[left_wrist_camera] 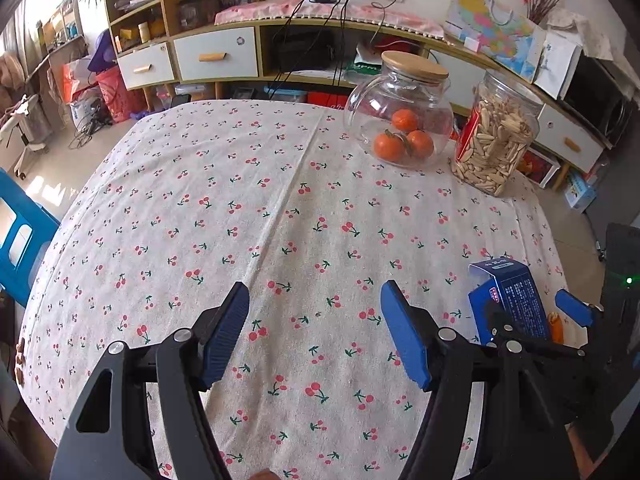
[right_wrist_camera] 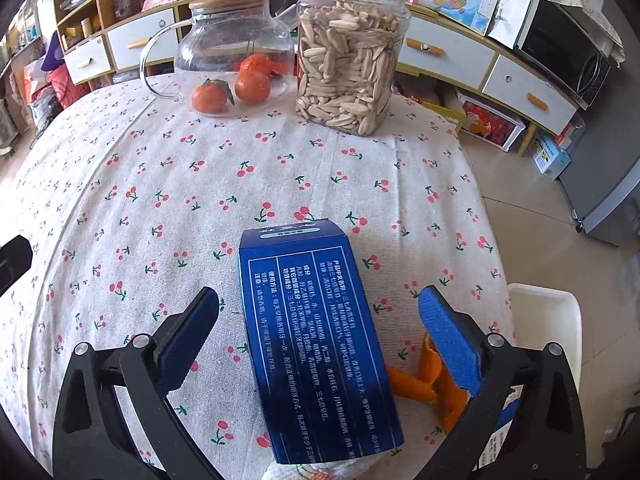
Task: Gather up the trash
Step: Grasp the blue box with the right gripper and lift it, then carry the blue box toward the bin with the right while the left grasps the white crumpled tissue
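A blue carton with white print [right_wrist_camera: 316, 340] lies on the cherry-print tablecloth [right_wrist_camera: 160, 184] between the open fingers of my right gripper [right_wrist_camera: 324, 332], which do not touch it. Orange peel [right_wrist_camera: 432, 380] lies just right of the carton, partly under the right finger. A crumpled white tissue [right_wrist_camera: 304, 472] shows at the carton's near end. My left gripper [left_wrist_camera: 316, 332] is open and empty over bare cloth; the carton [left_wrist_camera: 508, 300] and the right gripper [left_wrist_camera: 532, 312] are to its right.
A glass teapot with three tangerines [right_wrist_camera: 236, 56] and a jar of seeds [right_wrist_camera: 352, 56] stand at the table's far side. A white bin [right_wrist_camera: 548, 320] sits off the table's right edge. A blue stool [left_wrist_camera: 20, 236] stands at the left.
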`<state>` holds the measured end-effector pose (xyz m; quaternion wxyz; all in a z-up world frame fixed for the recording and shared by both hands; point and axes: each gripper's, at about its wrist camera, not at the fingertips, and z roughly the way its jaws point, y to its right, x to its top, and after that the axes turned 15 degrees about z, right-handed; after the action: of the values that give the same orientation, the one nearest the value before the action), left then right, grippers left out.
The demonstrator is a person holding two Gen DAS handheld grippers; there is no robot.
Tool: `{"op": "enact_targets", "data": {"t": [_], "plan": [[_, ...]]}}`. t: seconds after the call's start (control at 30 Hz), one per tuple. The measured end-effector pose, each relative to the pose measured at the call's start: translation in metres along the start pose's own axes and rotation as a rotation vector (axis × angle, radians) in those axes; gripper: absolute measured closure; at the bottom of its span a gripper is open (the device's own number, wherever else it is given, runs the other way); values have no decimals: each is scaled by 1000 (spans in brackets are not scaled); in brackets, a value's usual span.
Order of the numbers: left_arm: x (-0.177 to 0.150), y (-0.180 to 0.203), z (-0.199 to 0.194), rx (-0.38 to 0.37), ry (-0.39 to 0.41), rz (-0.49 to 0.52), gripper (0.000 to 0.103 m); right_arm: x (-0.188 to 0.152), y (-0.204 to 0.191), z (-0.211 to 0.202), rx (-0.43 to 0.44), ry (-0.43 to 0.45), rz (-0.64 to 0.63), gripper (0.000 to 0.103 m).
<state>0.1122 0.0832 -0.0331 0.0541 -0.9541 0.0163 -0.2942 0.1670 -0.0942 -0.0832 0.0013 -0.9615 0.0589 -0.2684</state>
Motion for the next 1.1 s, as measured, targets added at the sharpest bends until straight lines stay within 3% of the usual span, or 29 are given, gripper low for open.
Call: {"op": "enact_targets", "data": {"t": [0.23,0.33,0.4,0.47,0.9,1.1], "plan": [[-1,-14,5,-2,-15,-24,36,-3,-12,13,11,-46,-22,11],[-1,-15,6,-5,-19,-27,36,-4,-16,16,11,-58,-32,24],[-1,-15,6,-5,-20,-27,36,-4,-19,17,12,-58,-41,43],[-2,-17,7,-6,-23,-29,36,-4,-21,16,26,-58,-42,50],[-1,-12,9,-35,-31,-37,36,15,-7,-31,100,106,48,50],[1,13,8,-106,-40,5,35,25,20,-53,114,171,115,50]]}}
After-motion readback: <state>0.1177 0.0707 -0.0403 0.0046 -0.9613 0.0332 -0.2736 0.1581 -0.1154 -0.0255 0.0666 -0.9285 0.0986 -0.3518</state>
